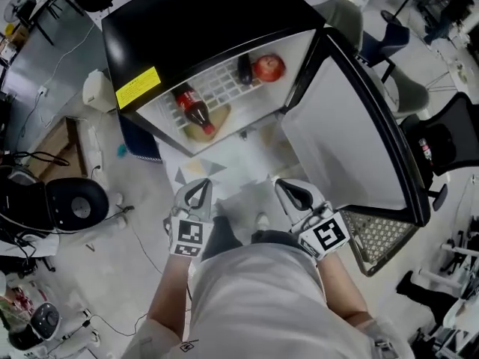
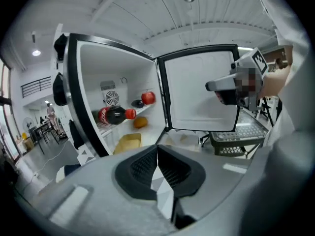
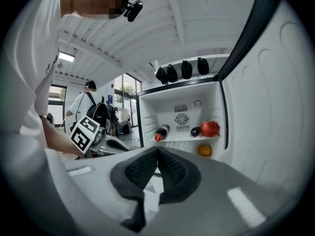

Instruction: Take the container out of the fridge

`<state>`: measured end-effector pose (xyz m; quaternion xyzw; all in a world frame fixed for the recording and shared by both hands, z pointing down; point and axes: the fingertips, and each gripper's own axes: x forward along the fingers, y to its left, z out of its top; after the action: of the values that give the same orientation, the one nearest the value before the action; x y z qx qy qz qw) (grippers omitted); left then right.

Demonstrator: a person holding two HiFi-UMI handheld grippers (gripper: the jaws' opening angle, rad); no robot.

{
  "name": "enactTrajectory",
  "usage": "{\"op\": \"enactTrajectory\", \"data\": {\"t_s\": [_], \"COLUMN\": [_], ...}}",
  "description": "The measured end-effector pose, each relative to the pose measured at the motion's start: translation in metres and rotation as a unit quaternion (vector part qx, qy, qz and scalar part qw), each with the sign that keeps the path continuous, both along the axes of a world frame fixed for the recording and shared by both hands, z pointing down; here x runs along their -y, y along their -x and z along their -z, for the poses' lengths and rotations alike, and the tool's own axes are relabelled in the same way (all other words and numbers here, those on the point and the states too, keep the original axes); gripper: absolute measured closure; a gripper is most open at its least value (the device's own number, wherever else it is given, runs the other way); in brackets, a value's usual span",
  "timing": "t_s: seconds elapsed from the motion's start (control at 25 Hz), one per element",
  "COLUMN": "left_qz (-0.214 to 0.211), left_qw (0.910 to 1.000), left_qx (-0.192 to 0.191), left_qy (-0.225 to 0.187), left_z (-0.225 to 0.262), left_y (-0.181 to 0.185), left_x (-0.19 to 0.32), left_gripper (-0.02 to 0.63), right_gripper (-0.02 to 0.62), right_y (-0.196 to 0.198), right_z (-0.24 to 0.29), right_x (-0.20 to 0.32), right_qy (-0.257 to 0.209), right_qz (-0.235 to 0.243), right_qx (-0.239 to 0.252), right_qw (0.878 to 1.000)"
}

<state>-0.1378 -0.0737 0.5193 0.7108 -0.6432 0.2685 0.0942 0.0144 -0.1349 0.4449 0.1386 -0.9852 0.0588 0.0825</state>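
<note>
The small black fridge [image 1: 194,21] stands open, its door [image 1: 359,126] swung to the right. A shallow yellow container [image 2: 127,142] lies on the fridge's lower level, and it shows under the wire shelf as the tan container [image 1: 196,131]. On the shelf lie a cola bottle [image 1: 194,111], a red apple [image 1: 269,67] and a dark fruit [image 1: 245,69]. An orange [image 2: 140,123] sits below the shelf. My left gripper [image 1: 200,187] and right gripper [image 1: 288,188] hover side by side in front of the fridge, both shut and empty, well short of the container.
A wire basket [image 1: 378,234] sits on the floor under the door's right edge. A black round appliance [image 1: 71,204] and cables lie at the left. Office chairs [image 1: 449,133] stand at the right. A person with a backpack [image 3: 86,102] stands far off.
</note>
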Motion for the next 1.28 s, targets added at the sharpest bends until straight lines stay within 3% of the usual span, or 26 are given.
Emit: {"op": "enactTrajectory", "data": {"t_s": [0.28, 0.44, 0.6, 1.0, 1.28], "left_qz": [-0.086, -0.125, -0.150, -0.193, -0.196], "left_qw": [0.9898, 0.9725, 0.9554, 0.9196, 0.9104], "left_qx": [0.101, 0.185, 0.244, 0.335, 0.356], "left_qy": [0.051, 0.066, 0.072, 0.070, 0.079], "left_z": [-0.046, -0.077, -0.103, -0.140, -0.149], "left_y": [0.013, 0.018, 0.023, 0.027, 0.028], "left_x": [0.031, 0.046, 0.062, 0.089, 0.105], "left_gripper": [0.595, 0.590, 0.485, 0.330, 0.310], "right_gripper": [0.592, 0.592, 0.592, 0.592, 0.592], "right_y": [0.013, 0.020, 0.020, 0.010, -0.002], "right_z": [0.000, 0.003, 0.000, -0.004, -0.004], "right_x": [0.006, 0.005, -0.001, -0.008, -0.013], "right_qy": [0.001, -0.003, -0.006, -0.007, -0.005], "right_qz": [-0.076, -0.105, -0.134, -0.198, -0.228], "right_qx": [-0.023, -0.034, -0.055, -0.087, -0.098], "right_qw": [0.997, 0.994, 0.989, 0.976, 0.969]}}
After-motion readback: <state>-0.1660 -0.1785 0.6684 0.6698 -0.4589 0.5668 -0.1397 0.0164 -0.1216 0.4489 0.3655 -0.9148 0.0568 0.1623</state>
